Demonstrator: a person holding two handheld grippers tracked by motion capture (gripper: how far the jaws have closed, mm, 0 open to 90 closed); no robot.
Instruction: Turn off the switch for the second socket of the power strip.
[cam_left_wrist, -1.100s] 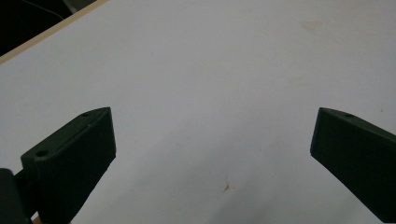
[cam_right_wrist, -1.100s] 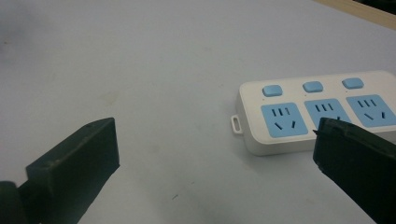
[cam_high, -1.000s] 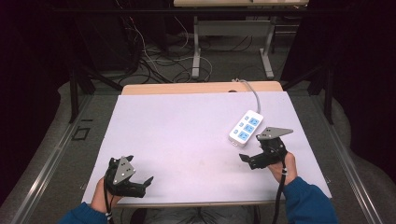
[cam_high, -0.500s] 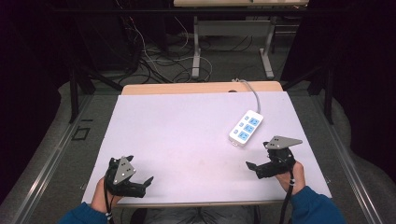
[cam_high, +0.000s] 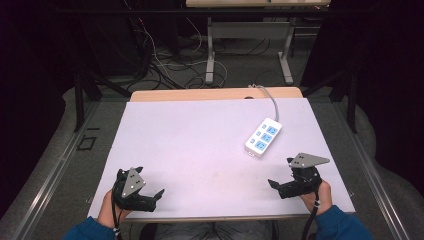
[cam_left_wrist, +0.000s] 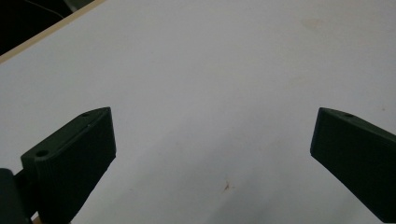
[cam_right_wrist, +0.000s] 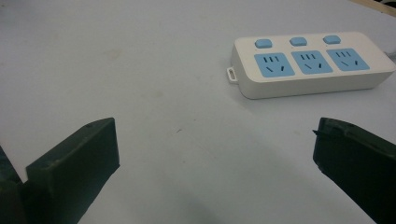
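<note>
A white power strip (cam_high: 263, 137) with three blue sockets and three blue switches lies on the pale tabletop (cam_high: 200, 140), right of centre, its grey cable (cam_high: 270, 99) running toward the far edge. The right hand-held gripper (cam_high: 278, 185) rests near the strip at the front right, jaws spread wide and empty. The left hand-held gripper (cam_high: 156, 198) sits at the front left, well apart from it, jaws likewise wide and holding nothing.

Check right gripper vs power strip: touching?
Apart. The right gripper view shows bare table between the open right gripper and the power strip; the high view shows the same gap.
</note>
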